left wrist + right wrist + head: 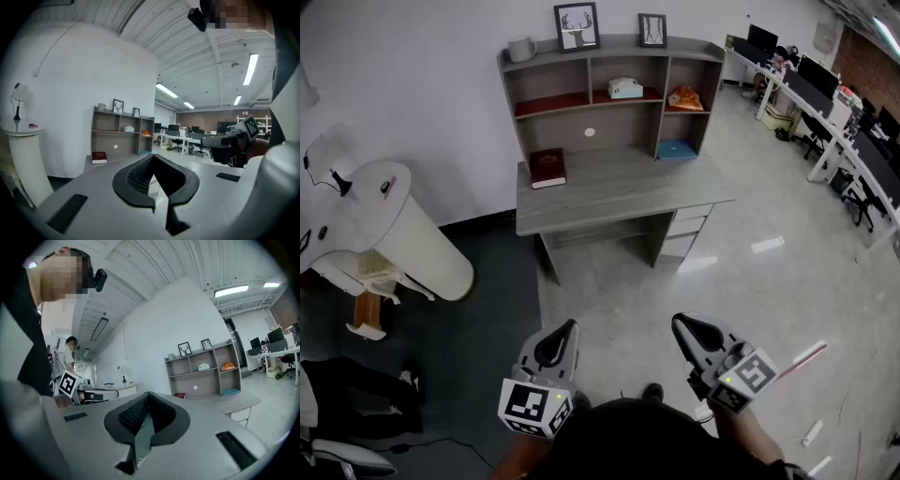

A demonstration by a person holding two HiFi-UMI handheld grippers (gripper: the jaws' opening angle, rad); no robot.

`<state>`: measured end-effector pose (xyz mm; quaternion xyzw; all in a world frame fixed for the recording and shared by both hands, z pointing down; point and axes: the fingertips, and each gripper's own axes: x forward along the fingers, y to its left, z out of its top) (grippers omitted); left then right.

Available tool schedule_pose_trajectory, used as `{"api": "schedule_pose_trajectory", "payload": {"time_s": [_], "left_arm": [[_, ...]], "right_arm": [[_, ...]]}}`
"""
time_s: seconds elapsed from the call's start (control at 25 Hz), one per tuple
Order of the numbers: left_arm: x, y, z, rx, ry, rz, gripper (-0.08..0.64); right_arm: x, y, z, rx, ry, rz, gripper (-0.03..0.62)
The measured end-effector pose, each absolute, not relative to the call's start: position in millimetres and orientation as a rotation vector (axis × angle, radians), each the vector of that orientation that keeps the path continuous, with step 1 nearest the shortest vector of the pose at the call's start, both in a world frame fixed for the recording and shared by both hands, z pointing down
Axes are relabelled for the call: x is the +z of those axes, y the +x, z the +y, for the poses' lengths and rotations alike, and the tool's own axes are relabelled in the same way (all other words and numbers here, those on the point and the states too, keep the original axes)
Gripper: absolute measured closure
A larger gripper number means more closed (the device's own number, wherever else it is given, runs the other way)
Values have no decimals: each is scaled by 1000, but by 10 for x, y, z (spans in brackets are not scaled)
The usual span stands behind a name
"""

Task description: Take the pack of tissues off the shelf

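Across the pale floor [769, 281] stands the table [619, 192] with its shelf [619, 127]; the pack of tissues [625, 88] sits in its middle compartment. Our left tongs [570, 326] and right tongs [679, 322] are closed, empty. We should step close, open one, reach in level.

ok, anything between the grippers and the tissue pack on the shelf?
Nothing visible does. The tissue pack sits in the open middle compartment of the shelf, above the desk top; the red book lies off to the left. The left gripper and right gripper, both shut and empty, are back across the floor.
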<state>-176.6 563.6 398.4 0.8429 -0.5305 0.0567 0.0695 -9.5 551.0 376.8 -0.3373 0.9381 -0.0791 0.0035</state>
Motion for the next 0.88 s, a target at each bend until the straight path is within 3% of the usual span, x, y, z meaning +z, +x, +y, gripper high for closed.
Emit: {"api": "schedule_pose_trajectory", "payload": {"time_s": [0.32,0.88], "left_arm": [[4033,-1600,5638,185,2525,-1600,548],[4035,-549,5429,182,2499,-1630,548]], "right_arm": [[3790,64,5508,-256,-1049,2945,575],[3854,1342,5369,-280,-1020,2866,574]]}}
